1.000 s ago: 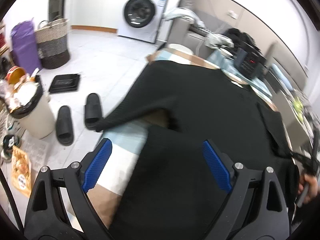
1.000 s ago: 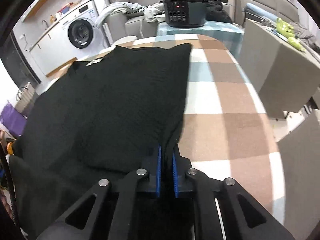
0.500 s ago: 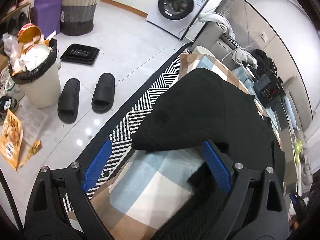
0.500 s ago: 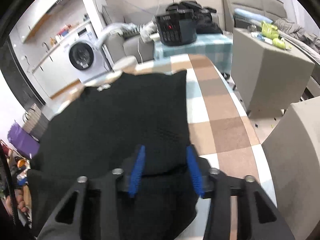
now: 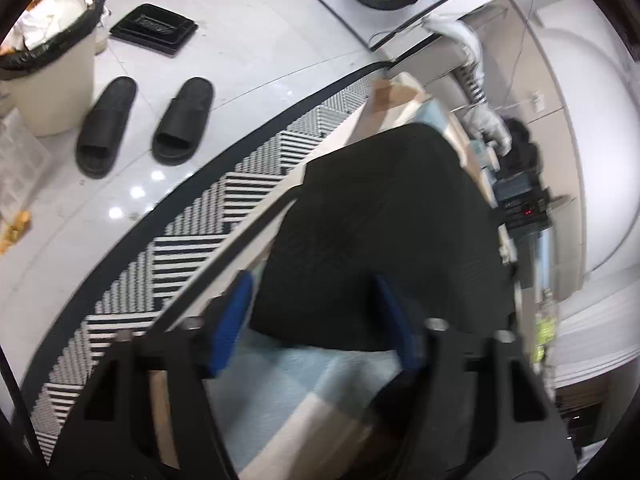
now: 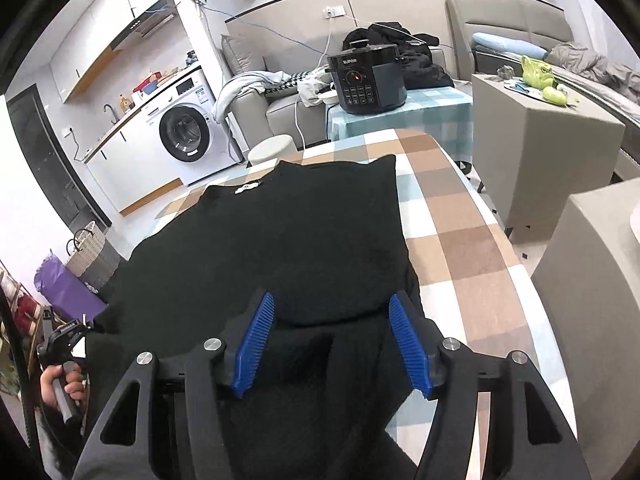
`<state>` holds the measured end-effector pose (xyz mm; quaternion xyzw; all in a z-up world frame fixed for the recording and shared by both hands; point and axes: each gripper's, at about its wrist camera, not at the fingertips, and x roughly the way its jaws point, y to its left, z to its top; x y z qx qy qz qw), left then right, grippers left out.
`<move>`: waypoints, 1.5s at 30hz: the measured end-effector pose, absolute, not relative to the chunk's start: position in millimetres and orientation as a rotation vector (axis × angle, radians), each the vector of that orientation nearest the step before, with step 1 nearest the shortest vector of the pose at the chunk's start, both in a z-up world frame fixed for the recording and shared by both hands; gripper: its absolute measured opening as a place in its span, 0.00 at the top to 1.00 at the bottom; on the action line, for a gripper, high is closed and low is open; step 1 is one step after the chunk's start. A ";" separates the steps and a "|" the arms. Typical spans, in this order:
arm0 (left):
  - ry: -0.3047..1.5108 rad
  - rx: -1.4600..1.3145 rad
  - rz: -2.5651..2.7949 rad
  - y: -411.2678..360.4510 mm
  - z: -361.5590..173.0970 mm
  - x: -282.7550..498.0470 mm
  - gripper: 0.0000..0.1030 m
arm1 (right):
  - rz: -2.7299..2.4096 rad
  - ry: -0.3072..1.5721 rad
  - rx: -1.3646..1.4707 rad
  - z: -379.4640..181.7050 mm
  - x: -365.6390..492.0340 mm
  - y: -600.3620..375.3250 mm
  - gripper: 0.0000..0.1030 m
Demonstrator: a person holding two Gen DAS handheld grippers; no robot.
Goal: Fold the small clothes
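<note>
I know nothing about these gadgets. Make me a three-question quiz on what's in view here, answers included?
1. True or false: the black garment lies on a checked cloth.
2. The appliance behind the garment is a: A) toaster B) pressure cooker C) kettle.
3. What footwear sits on the floor?

Key: 1 true. 2 B. 3 a pair of black slippers.

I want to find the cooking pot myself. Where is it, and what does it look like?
Look past the checked table with the black sweater to the smaller blue-checked table by the grey sofa. The black cooker stands on it, the only thing with a glowing red display and buttons.
</note>
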<state>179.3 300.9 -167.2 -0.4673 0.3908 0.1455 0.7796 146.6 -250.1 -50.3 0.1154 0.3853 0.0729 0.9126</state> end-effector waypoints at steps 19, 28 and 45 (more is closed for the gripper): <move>0.614 -0.430 0.298 169.3 -8.4 274.5 0.88 | 0.162 0.797 0.328 -62.6 118.7 -271.4 0.40; 0.831 -0.350 -0.091 26.4 -36.9 321.4 0.47 | 0.149 0.806 0.344 -65.8 114.6 -278.6 0.40; 0.887 -0.615 0.051 125.7 -116.0 356.6 0.44 | 0.176 0.852 0.354 -73.2 117.5 -273.7 0.39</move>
